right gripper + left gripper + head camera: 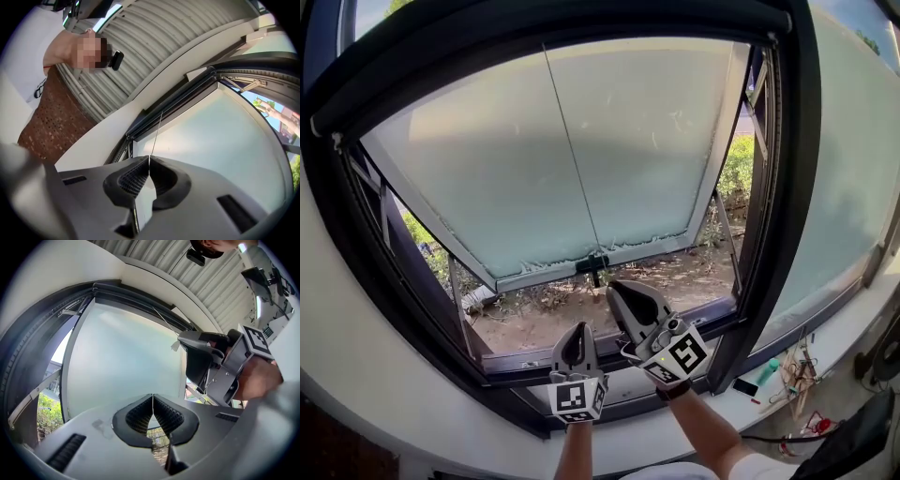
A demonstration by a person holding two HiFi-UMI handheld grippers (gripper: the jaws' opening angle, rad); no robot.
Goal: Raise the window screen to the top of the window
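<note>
Outside the black metal window frame (769, 234) lay dry ground (666, 277) with some bushes, and the frosted glass sash (600, 150) stood pushed outward at its lower edge. I saw no mesh across the opening. The window screen (553, 26) seemed to be rolled into the long dark housing that ran across the upper edge of the picture, so I judged it was already close to the top.

From that housing a thin pale pull cord (567, 150) came down, a little slanted, to the lower centre. The right gripper (613, 287) was pressed together on this cord, with its ribbed black pads closed on it, and it pointed upward along the cord. The left gripper (575, 330) was just below and to the left, its jaws also together. A pale line showed at their seam, but I could not tell if it was the cord.

The screen lay straight above both claws, with its long axis from side to side, and the right one was nearer. I judged that the next pull had to follow the line of the cord. Both gripper bodies were smooth grey plastic.
</note>
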